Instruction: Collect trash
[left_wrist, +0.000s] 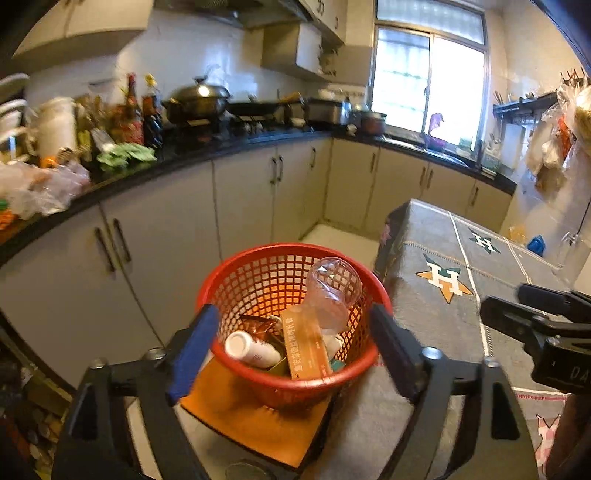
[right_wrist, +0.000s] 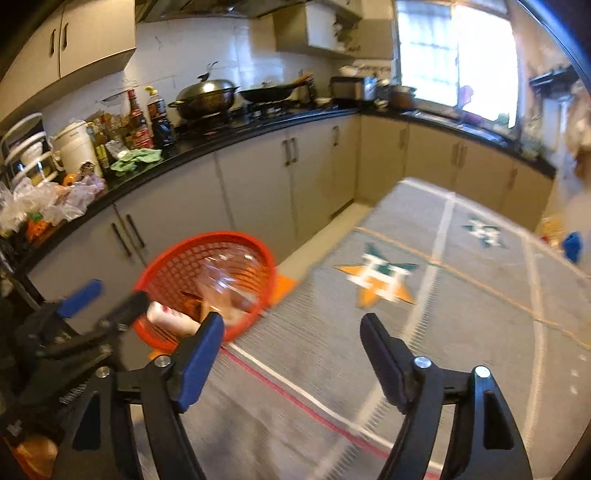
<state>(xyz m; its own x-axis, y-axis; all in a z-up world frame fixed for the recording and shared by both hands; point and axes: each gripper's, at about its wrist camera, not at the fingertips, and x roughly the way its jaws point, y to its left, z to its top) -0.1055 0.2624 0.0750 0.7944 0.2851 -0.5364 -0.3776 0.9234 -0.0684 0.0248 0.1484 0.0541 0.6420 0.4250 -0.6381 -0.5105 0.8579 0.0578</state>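
A red mesh basket brims with trash — clear plastic cup uppermost; above it, the left gripper gapes wide, empty — beside it, the right gripper likewise.

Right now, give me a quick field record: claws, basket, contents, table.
left claw: open, empty, poised over the basket
right claw: open, empty, above the table cloth
basket: red mesh, upright on an orange stool beside the table
contents: clear plastic cup leaning on the rim side, orange carton, white bottle, brown wrapper
table: grey cloth with star prints, no trash seen on the visible part
image quality: right wrist view motion-blurred
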